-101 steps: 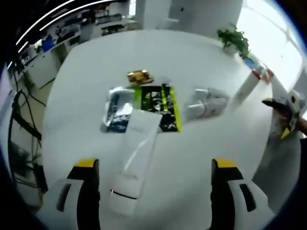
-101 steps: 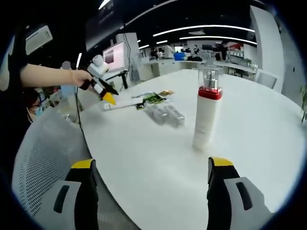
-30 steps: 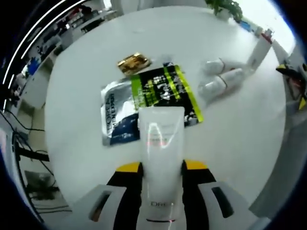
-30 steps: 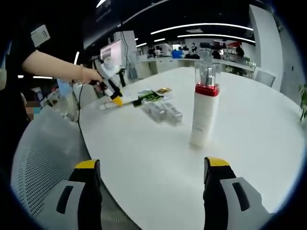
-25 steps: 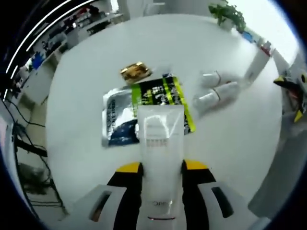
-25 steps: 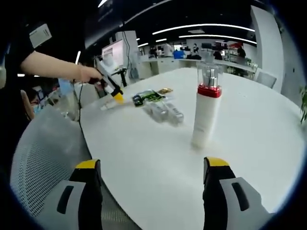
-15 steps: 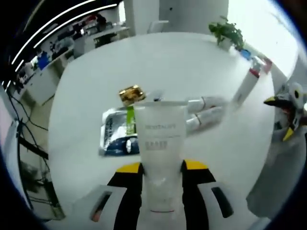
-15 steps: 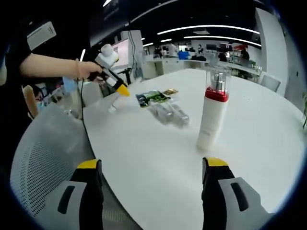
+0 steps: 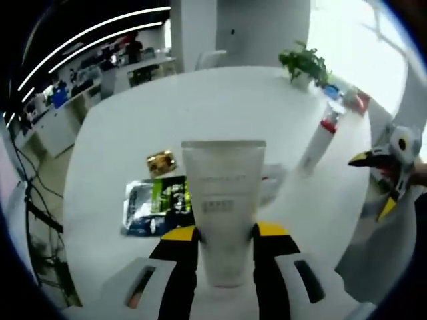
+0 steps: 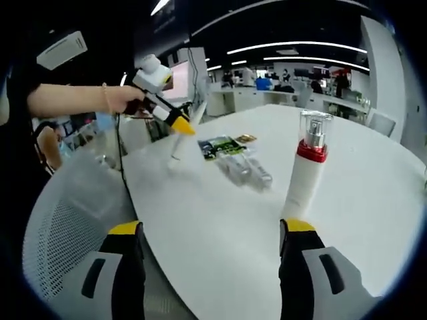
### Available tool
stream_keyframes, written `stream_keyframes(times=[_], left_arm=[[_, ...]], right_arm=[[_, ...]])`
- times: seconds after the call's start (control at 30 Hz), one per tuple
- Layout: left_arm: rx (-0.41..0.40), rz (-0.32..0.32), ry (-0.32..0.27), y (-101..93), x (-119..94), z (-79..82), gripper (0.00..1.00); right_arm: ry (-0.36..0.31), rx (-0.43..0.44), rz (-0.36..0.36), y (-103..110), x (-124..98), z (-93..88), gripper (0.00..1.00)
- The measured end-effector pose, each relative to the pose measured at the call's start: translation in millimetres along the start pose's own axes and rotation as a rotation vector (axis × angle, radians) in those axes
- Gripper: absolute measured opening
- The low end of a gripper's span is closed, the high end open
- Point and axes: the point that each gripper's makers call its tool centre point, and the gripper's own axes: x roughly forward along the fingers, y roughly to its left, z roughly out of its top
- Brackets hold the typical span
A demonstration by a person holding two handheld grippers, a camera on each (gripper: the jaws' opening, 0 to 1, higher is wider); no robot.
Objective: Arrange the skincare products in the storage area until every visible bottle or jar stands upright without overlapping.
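My left gripper is shut on a white tube, which it holds raised off the table with the flat crimped end away from the camera. In the right gripper view that same left gripper is held by a hand above the table's left side, the tube slanting down from it. A tall white pump bottle with a red collar stands upright close to my open right gripper. Two small clear bottles lie on their sides mid-table. The pump bottle and the right gripper sit right of the tube.
Flat sachets and a gold packet lie on the white round table. A potted plant and small items stand at the far edge. A mesh chair is beside the table's near edge.
The left gripper went from open around the lying tube to shut on it, then lifted and tilted it up off the sachets. The right gripper stayed open near the pump bottle.
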Motion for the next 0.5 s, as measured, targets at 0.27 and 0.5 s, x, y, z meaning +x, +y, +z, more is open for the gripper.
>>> stream_keyframes(times=[0.27, 0.5], left_arm=[[-0.05, -0.054, -0.101, -37.8, -17, 30.5, 0.36], [0.006, -0.066, -0.137, -60.3, -28, 48.0, 0.36]], right_arm=[[-0.018, -0.031, 0.034, 16, 6, 9.5, 0.82], [-0.135, 0.022, 0.025, 16, 1, 51.2, 0.79]])
